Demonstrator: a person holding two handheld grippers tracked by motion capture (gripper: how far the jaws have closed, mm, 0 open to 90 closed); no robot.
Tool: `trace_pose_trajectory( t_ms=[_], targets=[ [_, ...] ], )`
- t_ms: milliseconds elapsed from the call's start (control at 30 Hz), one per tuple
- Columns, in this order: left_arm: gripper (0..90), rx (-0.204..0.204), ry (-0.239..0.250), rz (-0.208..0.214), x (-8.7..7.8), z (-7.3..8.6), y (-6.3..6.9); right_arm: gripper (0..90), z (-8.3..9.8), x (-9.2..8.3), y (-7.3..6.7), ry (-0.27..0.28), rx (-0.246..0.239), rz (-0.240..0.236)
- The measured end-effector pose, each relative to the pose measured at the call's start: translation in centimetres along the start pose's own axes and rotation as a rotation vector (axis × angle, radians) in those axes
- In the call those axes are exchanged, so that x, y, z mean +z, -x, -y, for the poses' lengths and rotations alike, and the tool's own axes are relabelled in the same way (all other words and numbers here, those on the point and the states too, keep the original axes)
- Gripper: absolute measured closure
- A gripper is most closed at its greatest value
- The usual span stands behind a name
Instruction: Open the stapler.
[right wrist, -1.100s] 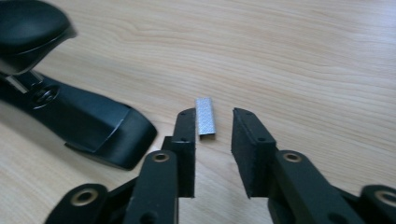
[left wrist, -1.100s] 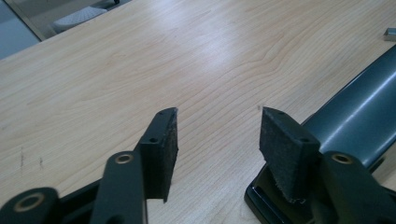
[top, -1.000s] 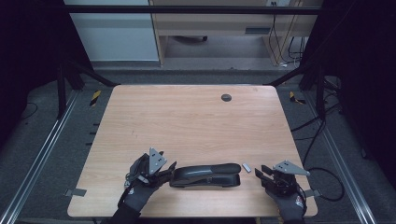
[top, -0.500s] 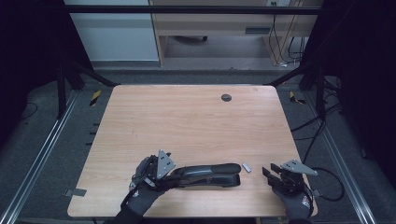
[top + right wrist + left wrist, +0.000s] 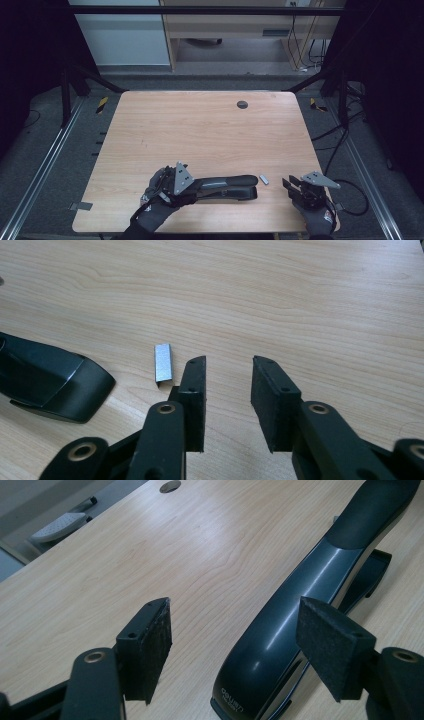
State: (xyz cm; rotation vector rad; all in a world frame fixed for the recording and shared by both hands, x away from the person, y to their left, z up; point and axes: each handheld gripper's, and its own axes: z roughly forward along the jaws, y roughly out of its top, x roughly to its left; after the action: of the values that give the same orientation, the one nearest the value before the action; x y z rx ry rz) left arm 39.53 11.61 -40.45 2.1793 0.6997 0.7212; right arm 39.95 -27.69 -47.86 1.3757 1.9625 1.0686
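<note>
A long black stapler [image 5: 225, 186] lies flat near the front edge of the wooden table [image 5: 200, 130], its head pointing right. My left gripper [image 5: 192, 186] is open around the stapler's rear end; in the left gripper view the stapler body [image 5: 300, 595] runs between the two pads [image 5: 150, 640], closer to the right one, without touching either. A small grey strip of staples [image 5: 264, 179] lies just right of the stapler's head. My right gripper [image 5: 291, 184] is open and empty, low over the table at the front right. In the right gripper view the staple strip [image 5: 163, 362] sits just left of its left finger [image 5: 195, 390].
A round dark cable hole [image 5: 242, 104] is set in the table near its far edge. Metal frame rails [image 5: 45, 155] run along both sides of the table, with cables on the floor at the right [image 5: 345, 135]. The table's front edge lies close under both hands.
My left gripper has slid right along the table until its open jaws straddle the stapler's rear end. My right gripper has drawn back a little toward the front edge.
</note>
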Motion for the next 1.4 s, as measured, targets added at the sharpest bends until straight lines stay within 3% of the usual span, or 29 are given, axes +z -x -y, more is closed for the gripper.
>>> trace_pose_trajectory(
  t_ms=[533, 833, 1033, 1400],
  targets=[
    [30.1, 0.098, -0.008, 0.004, 0.0, -2.3, 1.6, 72.4, 0.0, -0.1, 0.1, -0.008, 0.003, 0.011],
    [30.4, 0.148, -0.015, 0.026, 0.0, -3.4, 2.2, 73.2, 0.0, -0.1, 0.1, -0.005, 0.005, 0.007],
    [30.9, 0.182, -0.033, 0.034, 0.5, -4.1, 3.1, 74.2, -0.1, -0.2, 0.0, -0.005, 0.019, 0.004],
    [30.1, 0.225, -0.048, 0.046, 1.6, -5.0, 4.7, 75.7, -0.1, -0.3, -0.1, 0.014, -0.002, 0.001]
  ],
)
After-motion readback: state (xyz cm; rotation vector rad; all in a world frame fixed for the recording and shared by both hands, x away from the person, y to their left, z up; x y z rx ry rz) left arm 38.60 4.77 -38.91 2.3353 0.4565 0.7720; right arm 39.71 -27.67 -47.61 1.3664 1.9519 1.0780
